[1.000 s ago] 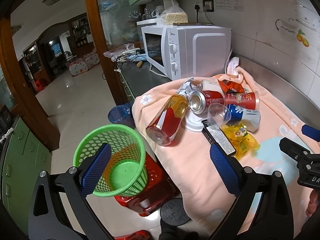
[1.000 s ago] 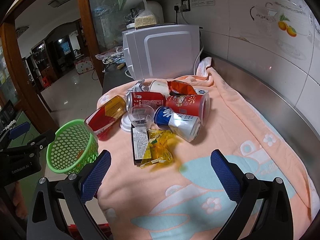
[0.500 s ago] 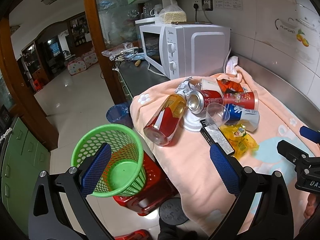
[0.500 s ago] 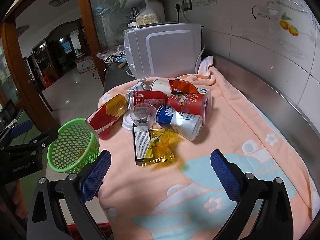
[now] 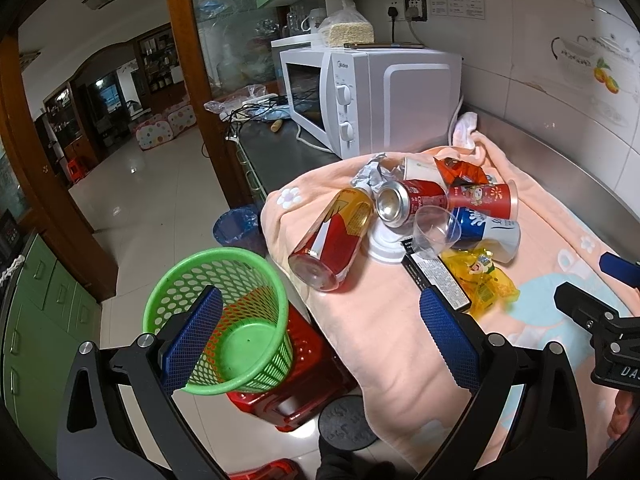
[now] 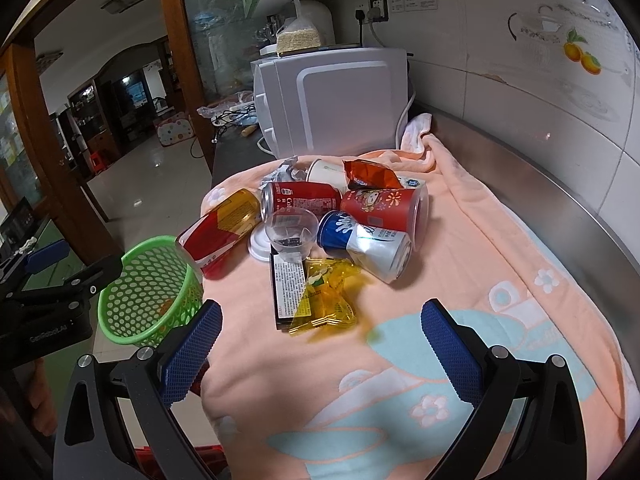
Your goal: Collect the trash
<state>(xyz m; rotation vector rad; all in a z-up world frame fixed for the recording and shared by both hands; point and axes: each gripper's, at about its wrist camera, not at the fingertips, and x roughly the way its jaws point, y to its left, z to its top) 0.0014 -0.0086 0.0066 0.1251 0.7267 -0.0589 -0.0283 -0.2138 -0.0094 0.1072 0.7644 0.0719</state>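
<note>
Trash lot on a peach blanket [image 6: 500, 248] over the counter, listed left to right as the right wrist view shows it.

1. Green mesh basket [image 6: 148, 288]: stands on a red stool [image 5: 296, 376] off the counter's left edge, nothing visible in it. The destination.
2. Red-and-yellow bottle [image 6: 220, 232]: on its side at the blanket's left edge, base overhanging toward the basket. Probably light if drained, smooth and apt to roll; take it across the middle of the barrel.
3. White lid [image 6: 260, 244]: flat under the pile, thin; awkward to pinch until its neighbours go.
4. Red cola can [image 6: 304, 200]: lying down, open top facing left. Thin-walled, dents easily; grip across the body.
5. Clear plastic cup [image 6: 290, 232]: tipped, resting on the black packet [image 6: 288, 284]. Very light, flexible, slippery; pinch the rim.
6. Yellow wrapper [image 6: 328, 296]: crinkled film beside the packet, nearest the grippers. Soft; any fold will do.
7. Blue-and-white can [image 6: 364, 244]: on its side, touching the red printed cup [image 6: 384, 208].
8. Foil scrap [image 6: 284, 172], white paper cup [image 6: 326, 172], orange snack bag [image 6: 370, 176]: back row, before the microwave [image 6: 332, 100].

Left gripper [image 5: 320, 336]: jaws spread wide, holding nothing, hovering between basket and blanket edge.
Right gripper [image 6: 320, 356]: jaws spread wide, holding nothing, over bare blanket just short of the wrapper.
</note>
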